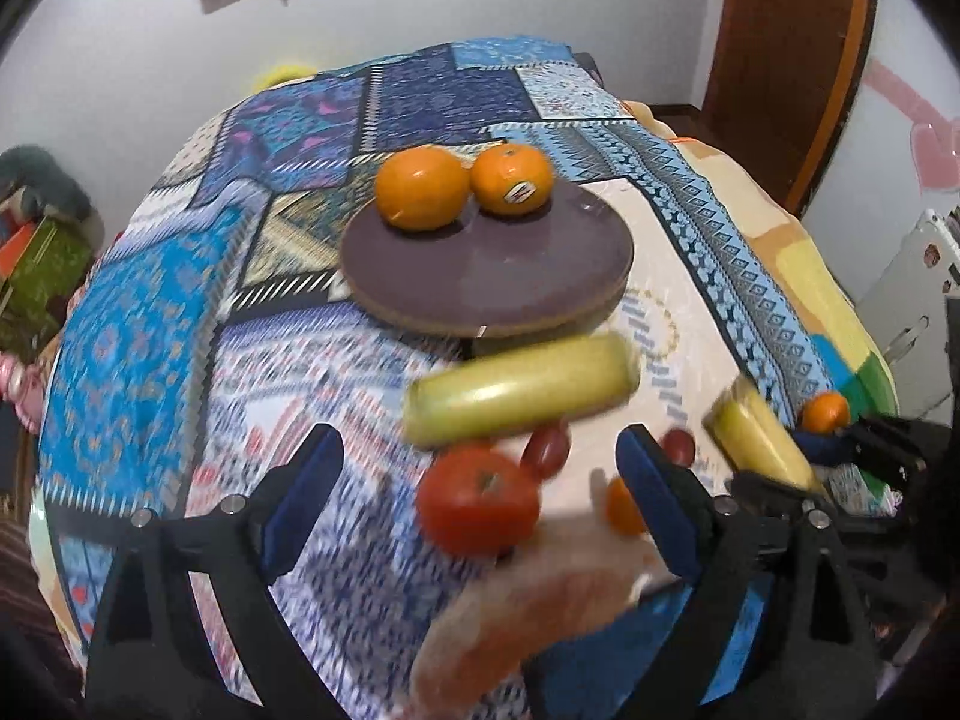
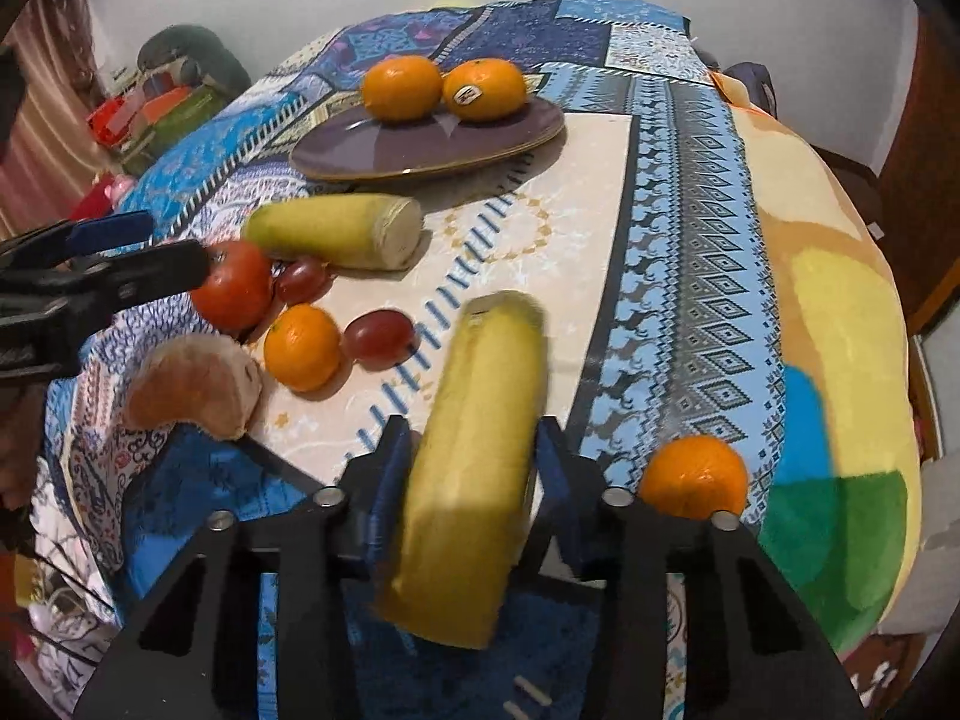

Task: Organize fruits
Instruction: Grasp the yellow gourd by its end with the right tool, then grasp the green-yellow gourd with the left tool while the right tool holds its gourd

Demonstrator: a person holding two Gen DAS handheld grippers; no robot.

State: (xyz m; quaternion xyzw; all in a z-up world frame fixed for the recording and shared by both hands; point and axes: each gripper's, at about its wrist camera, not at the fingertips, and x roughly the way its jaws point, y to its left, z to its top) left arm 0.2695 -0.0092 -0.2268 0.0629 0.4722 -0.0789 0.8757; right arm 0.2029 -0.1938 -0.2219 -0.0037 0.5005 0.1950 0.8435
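Two oranges (image 2: 402, 88) (image 2: 483, 89) sit touching at the far edge of the purple plate (image 2: 360, 150); off-plate on the cloth: a yellow-green banana piece (image 2: 336, 230), tomato (image 2: 237, 284), two red grapes (image 2: 302, 279) (image 2: 379, 339), small orange (image 2: 302, 347), peeled citrus segment (image 2: 192, 387), another orange (image 2: 694, 476); second banana piece (image 2: 474, 462) clamped, tilted.

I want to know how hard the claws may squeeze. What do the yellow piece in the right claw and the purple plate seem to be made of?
The yellow piece looks like smooth matte plastic or foam, probably a toy banana half: its skin is even and the twin piece has a flat, cleanly cut end. The purple plate looks like glossy glazed ceramic, possibly melamine, with sheen and a tan rim.
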